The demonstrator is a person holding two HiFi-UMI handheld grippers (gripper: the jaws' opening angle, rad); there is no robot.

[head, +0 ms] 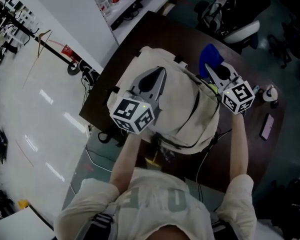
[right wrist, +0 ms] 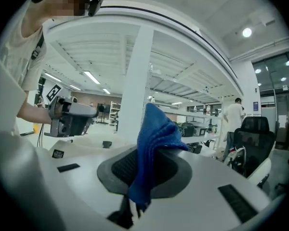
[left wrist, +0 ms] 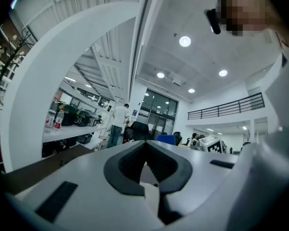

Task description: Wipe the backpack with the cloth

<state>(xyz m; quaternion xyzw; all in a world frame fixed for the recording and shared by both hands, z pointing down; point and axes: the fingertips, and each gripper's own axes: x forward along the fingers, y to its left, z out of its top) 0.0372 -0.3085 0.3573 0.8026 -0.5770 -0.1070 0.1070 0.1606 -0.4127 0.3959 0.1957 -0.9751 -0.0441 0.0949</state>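
Dark brown tabletop (head: pixel 140 39) fills the middle of the head view, with pale glossy floor to its left and office chairs beyond its far edge. A cream backpack (head: pixel 180 109) lies flat on it, directly in front of you.

Both your bare forearms reach forward from short cream sleeves, roughly parallel. Your left forearm (head: pixel 125 154) carries the left gripper (head: pixel 161 75) out over the backpack's left half, its marker cube nearest you and its jaws pointing away towards the far end of the bag. Seen from its own camera, the left gripper (left wrist: pixel 145 143) has its jaws brought together at the tips, with nothing caught between them.

Your right forearm (head: pixel 238 144) runs along the backpack's right edge. The right gripper (head: pixel 210 70) sits at the bag's far right corner, and its jaws are clamped on the blue cloth (head: pixel 211 55). The right gripper view shows the cloth (right wrist: pixel 154 143) pinched low between the pads and standing up in a crumpled peak above them.

From the head view, the cloth hangs just past the backpack's far right corner; whether it touches the fabric cannot be told. A phone (head: pixel 266 126) lies on the table to the right of your right arm, well apart from the bag.
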